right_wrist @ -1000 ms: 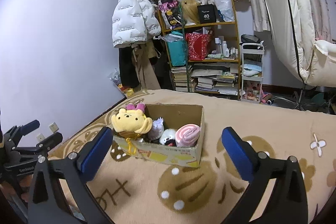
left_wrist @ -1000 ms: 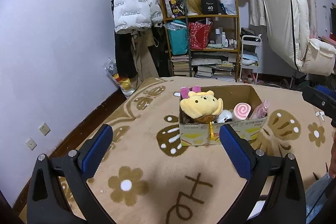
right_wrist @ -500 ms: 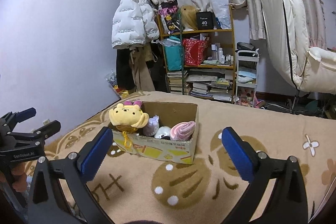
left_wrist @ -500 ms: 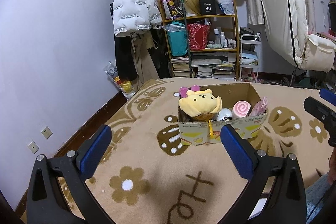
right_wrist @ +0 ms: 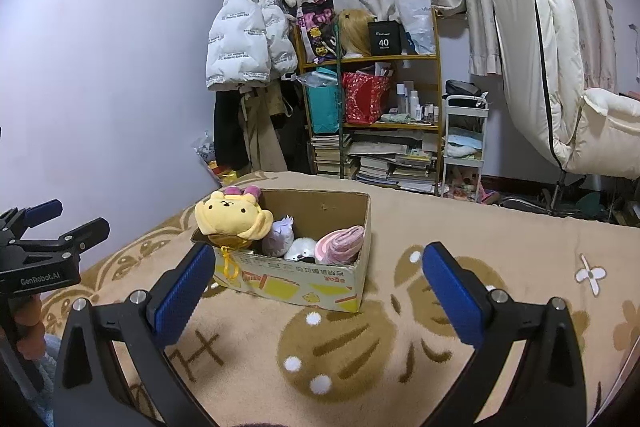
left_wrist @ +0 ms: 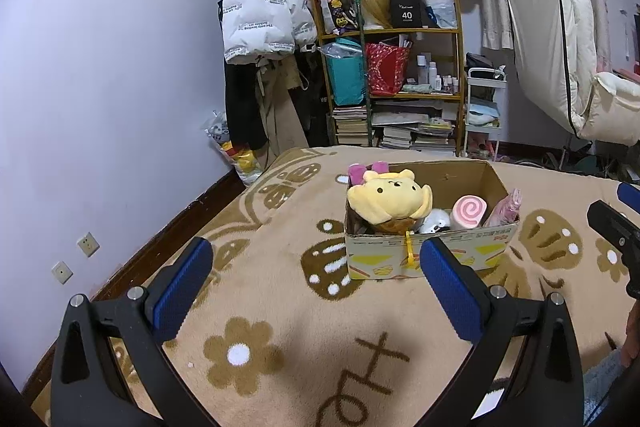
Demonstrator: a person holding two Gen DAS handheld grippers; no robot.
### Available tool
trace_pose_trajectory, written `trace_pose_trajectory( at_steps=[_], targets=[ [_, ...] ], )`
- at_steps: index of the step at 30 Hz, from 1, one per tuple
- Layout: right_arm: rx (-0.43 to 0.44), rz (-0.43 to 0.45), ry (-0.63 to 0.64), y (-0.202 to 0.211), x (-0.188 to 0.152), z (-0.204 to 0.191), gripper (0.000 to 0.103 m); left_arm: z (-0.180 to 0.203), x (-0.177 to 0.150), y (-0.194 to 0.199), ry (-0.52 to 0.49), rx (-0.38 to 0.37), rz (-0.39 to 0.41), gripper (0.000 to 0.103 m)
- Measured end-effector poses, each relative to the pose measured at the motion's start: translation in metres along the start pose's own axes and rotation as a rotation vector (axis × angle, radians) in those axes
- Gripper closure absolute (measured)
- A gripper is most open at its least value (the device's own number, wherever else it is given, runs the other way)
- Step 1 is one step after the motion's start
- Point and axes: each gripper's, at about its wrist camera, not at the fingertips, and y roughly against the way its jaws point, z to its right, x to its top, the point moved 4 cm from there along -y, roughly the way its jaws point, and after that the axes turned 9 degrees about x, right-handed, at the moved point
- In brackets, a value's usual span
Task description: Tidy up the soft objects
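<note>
Both your grippers have backed off and risen slightly from the cardboard box (left_wrist: 430,259). Left gripper (left_wrist: 316,281) and right gripper (right_wrist: 318,281): jaws wide apart, holding nothing. Yellow plush (left_wrist: 390,197), pink roll (left_wrist: 468,211) sit inside the box on the blanket (left_wrist: 280,307).

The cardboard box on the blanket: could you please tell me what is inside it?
Inside the cardboard box sit a yellow bear plush, a purple plush, a white plush and a pink swirl roll. Anything underneath them is covered.
</note>
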Motion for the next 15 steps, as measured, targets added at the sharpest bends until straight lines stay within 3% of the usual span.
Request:
trace_pose_trajectory(
  at_steps=[15],
  targets=[
    [-0.006,-0.008,-0.018,-0.0048,-0.0042,0.0052,0.0,0.0027,-0.001,-0.0034,-0.02,0.009,0.0,0.001]
  ],
)
